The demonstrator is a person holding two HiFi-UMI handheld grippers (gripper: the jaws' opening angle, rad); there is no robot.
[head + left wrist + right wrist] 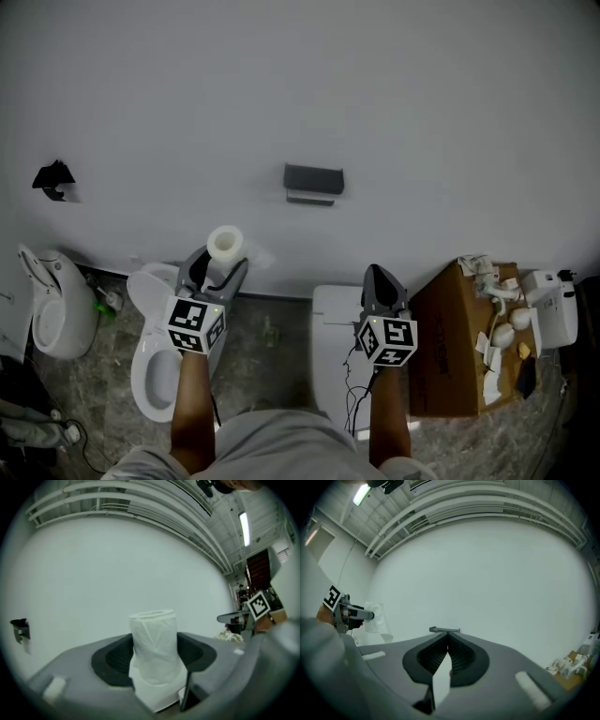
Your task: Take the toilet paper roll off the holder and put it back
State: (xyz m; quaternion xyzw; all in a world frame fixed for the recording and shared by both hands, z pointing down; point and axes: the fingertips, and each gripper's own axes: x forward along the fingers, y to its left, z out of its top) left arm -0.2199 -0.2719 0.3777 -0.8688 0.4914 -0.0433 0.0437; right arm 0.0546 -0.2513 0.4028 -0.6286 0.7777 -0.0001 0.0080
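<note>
A white toilet paper roll (225, 242) stands upright between the jaws of my left gripper (220, 261), which is shut on it below and left of the holder. In the left gripper view the roll (153, 641) fills the gap of that gripper (154, 657), with a loose sheet hanging at its foot. The dark grey holder (314, 181) is a small shelf-like bracket on the white wall, with no roll on it. My right gripper (378, 275) is lower right of the holder, shut and holding nothing. In the right gripper view its tips (447, 638) meet just under the holder (444, 630).
A white toilet bowl (150, 370) lies under my left arm and another white fixture (54, 305) stands at far left. Under my right arm is a white cistern lid (330, 352). A cardboard box (455, 342) with white fittings stands at right. A black fitting (53, 178) sticks out of the wall.
</note>
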